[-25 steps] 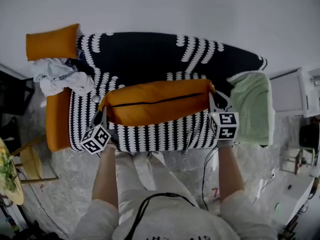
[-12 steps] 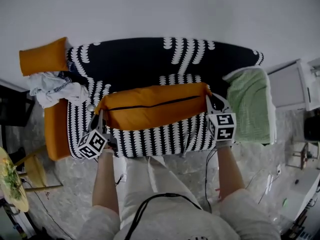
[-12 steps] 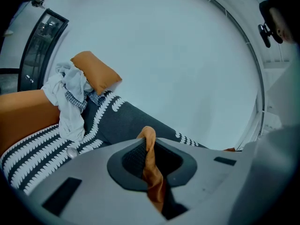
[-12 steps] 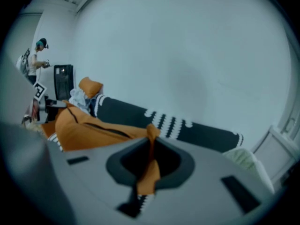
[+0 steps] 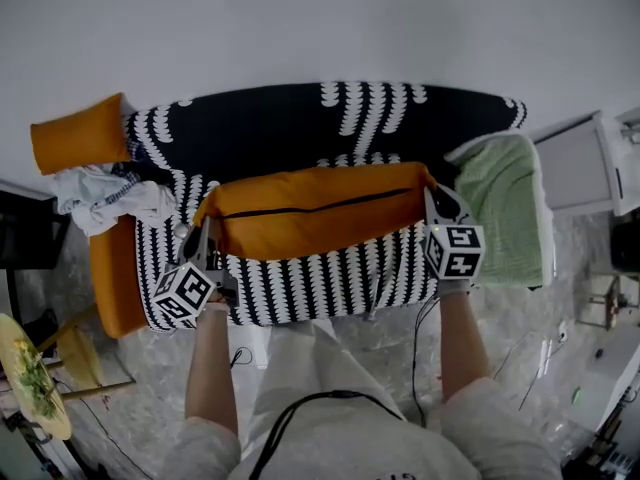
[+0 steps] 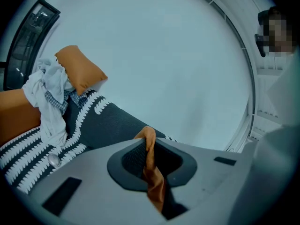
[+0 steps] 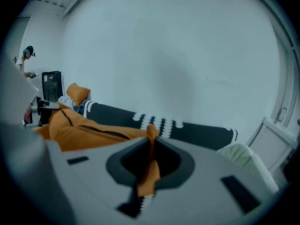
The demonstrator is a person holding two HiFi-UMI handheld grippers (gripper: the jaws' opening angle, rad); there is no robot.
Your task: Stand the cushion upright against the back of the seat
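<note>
Far left, the pillow [image 5: 75, 133] and the clothes [image 5: 105, 198] crowd the sofa's [image 5: 270, 133] left corner. The left gripper [image 5: 207, 232] is clamped narrow on the cushion's [image 5: 320, 213] left corner, with orange fabric pinched between its pads. Over the last second the cushion has come off the seat's front edge toward the backrest. It's now held across the middle, zip up, not yet leaning on anything. The right gripper [image 5: 432, 200] pinches the other corner the same way. Good progress, I'd say: only the tilt and lean remain. The backrest's middle is bare, so there's plenty of room. The green pad [image 5: 505, 213] on the right edge sits just beside the right gripper, so watch that side.
</note>
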